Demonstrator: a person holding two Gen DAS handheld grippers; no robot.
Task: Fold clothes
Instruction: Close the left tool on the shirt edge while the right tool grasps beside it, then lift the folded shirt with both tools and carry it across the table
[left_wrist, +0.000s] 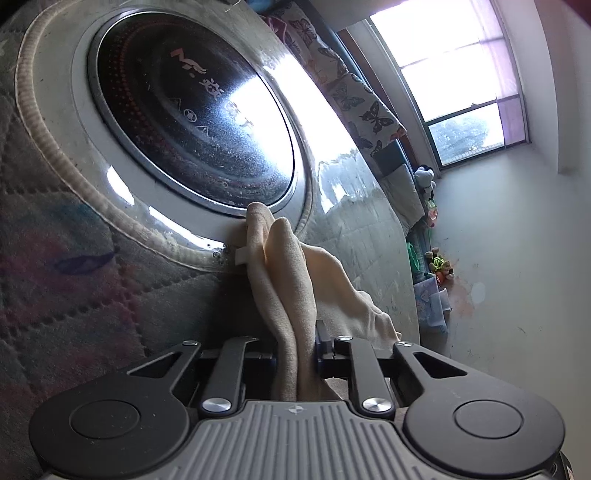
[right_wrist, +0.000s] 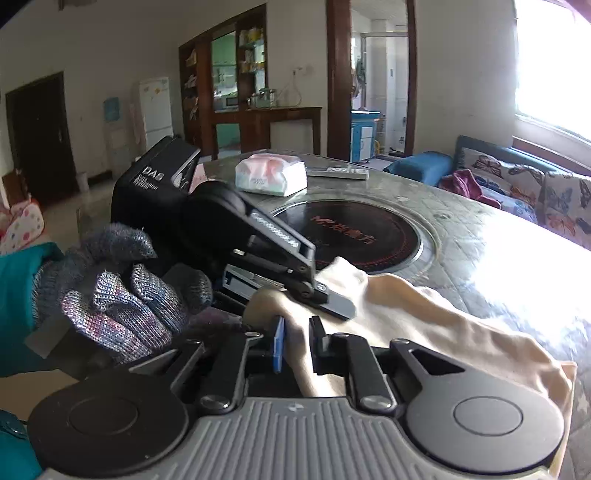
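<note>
A cream-coloured garment (left_wrist: 291, 280) is bunched between the jaws of my left gripper (left_wrist: 295, 354), which is shut on it and holds it over the table. In the right wrist view the same cream garment (right_wrist: 424, 317) drapes across the table to the right. My right gripper (right_wrist: 297, 345) is shut on a fold of it. The left gripper (right_wrist: 321, 299), held by a gloved hand (right_wrist: 122, 295), grips the cloth just beyond my right fingertips, very close.
The round table (right_wrist: 498, 251) has a black induction plate (right_wrist: 354, 236) set in its middle. A tissue pack (right_wrist: 271, 177) and a flat box (right_wrist: 338, 172) lie at its far side. A butterfly-print sofa (right_wrist: 535, 184) stands at the right under the window.
</note>
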